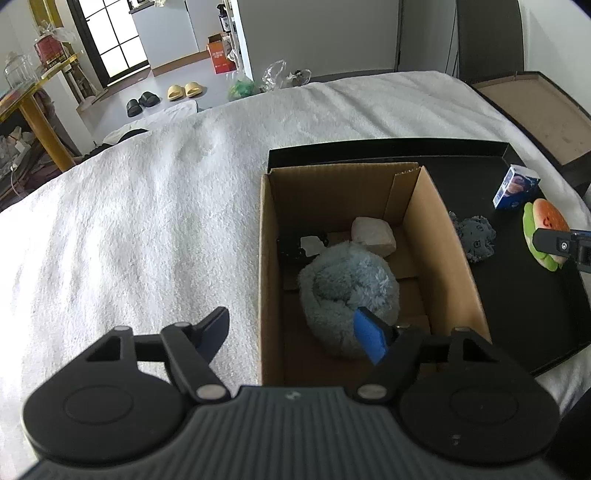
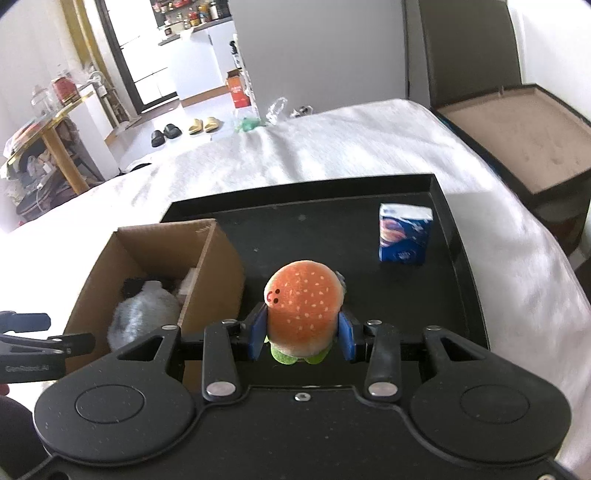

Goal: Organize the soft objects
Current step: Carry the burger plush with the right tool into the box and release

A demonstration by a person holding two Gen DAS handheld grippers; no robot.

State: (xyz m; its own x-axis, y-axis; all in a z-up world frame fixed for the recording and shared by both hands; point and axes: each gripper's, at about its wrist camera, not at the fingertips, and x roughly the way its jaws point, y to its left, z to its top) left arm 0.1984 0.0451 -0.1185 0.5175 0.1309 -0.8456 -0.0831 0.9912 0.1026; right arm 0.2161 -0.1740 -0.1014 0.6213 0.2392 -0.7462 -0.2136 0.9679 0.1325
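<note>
Broadly, we work over a white towel-like cover (image 1: 147, 206) spread on what looks like a bed, with a tiled floor, slippers (image 1: 184, 90) and a bright window (image 1: 110, 33) beyond. On the cover lies a black tray (image 2: 454, 236), and on it stands an open cardboard box (image 1: 436, 229) holding a fluffy grey-blue plush (image 1: 343, 280) and a pale lump (image 1: 373, 234). On the bare tray beside the box sit a grey cloth toy (image 1: 474, 238) and a blue tissue pack (image 2: 404, 234). Our left gripper (image 1: 295, 332) hangs over the box's near edge, jaws released wide, gripping nothing. Our right gripper (image 2: 303, 334) has its jaws clenched on the burger plush (image 2: 303, 299), held above the tray.
</note>
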